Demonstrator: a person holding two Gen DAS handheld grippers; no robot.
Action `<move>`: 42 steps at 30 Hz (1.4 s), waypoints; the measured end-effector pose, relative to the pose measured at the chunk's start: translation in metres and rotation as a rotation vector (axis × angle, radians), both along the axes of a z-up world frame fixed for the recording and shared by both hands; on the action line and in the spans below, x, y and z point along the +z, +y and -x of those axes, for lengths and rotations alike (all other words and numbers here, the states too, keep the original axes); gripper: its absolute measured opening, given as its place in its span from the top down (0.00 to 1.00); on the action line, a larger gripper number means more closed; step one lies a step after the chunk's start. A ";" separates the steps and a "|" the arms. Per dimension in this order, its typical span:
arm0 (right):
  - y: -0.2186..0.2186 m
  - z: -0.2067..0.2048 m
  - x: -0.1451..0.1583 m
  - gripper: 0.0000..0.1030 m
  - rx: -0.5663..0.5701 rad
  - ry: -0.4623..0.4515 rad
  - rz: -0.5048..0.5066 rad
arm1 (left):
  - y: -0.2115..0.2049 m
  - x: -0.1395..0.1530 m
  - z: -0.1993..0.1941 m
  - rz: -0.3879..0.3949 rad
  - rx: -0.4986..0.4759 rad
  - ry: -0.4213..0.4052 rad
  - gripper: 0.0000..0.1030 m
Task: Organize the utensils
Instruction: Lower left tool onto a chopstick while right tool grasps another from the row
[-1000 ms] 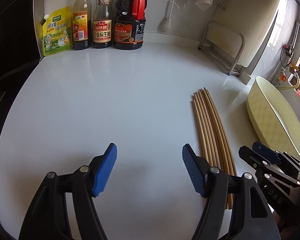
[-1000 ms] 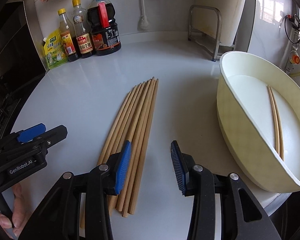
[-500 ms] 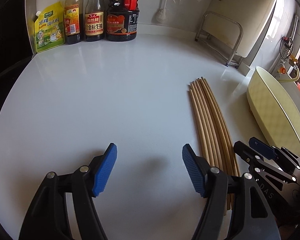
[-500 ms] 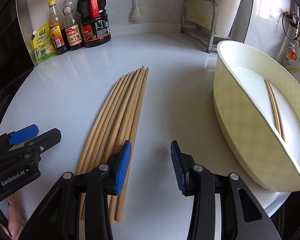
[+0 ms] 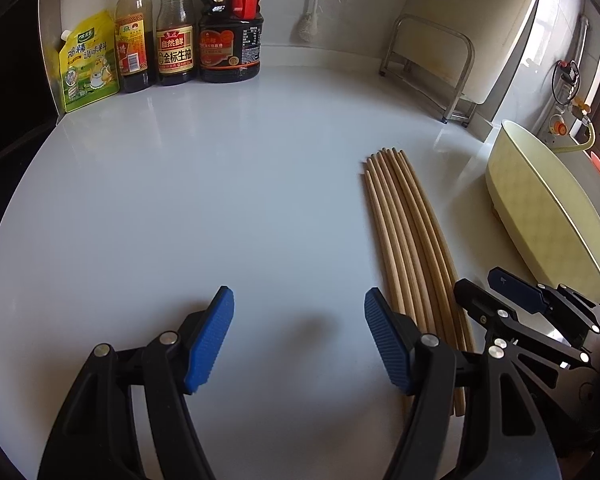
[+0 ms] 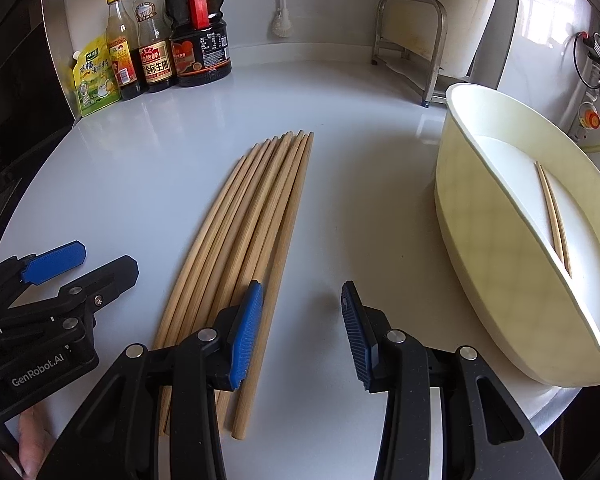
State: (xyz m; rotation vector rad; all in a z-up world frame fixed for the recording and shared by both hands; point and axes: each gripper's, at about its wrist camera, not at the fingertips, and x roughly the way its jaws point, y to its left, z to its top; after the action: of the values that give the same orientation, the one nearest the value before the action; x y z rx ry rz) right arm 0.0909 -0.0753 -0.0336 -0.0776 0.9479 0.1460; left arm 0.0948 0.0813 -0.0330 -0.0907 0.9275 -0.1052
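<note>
Several wooden chopsticks (image 6: 256,216) lie side by side on the white counter, also seen in the left wrist view (image 5: 408,232). A cream oval basin (image 6: 480,248) stands to their right with two chopsticks (image 6: 554,216) inside; it shows in the left wrist view (image 5: 540,216). My right gripper (image 6: 300,332) is open and empty, low over the near ends of the bundle, its left finger above the rightmost sticks. My left gripper (image 5: 298,340) is open and empty over bare counter left of the bundle. Each gripper shows in the other's view, the left (image 6: 56,280) and the right (image 5: 512,300).
Three sauce bottles (image 5: 176,28) and a yellow seasoning pouch (image 5: 86,68) stand at the back left by the wall. A metal rack (image 5: 432,64) holding a board stands at the back right. The counter edge curves on the left and near sides.
Both grippers have shifted a little over the counter; the right one now sits slightly further right along the bundle's near ends. Both stay open and the chopsticks have not moved.
</note>
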 end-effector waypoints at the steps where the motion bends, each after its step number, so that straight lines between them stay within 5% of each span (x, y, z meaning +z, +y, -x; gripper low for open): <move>1: 0.000 0.000 0.000 0.62 0.001 0.000 -0.002 | -0.001 0.000 0.000 -0.002 -0.002 0.000 0.35; 36: -0.010 -0.005 -0.003 0.62 -0.027 0.017 -0.006 | -0.014 -0.008 -0.017 -0.114 -0.040 0.024 0.33; 42: -0.010 -0.005 -0.004 0.61 -0.023 0.015 -0.006 | -0.006 -0.004 -0.009 -0.047 -0.061 0.012 0.33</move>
State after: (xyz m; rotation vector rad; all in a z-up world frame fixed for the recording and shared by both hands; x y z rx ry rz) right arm 0.0959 -0.0857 -0.0376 -0.0596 0.9626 0.1281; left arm 0.1039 0.0755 -0.0369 -0.0198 0.9447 -0.1395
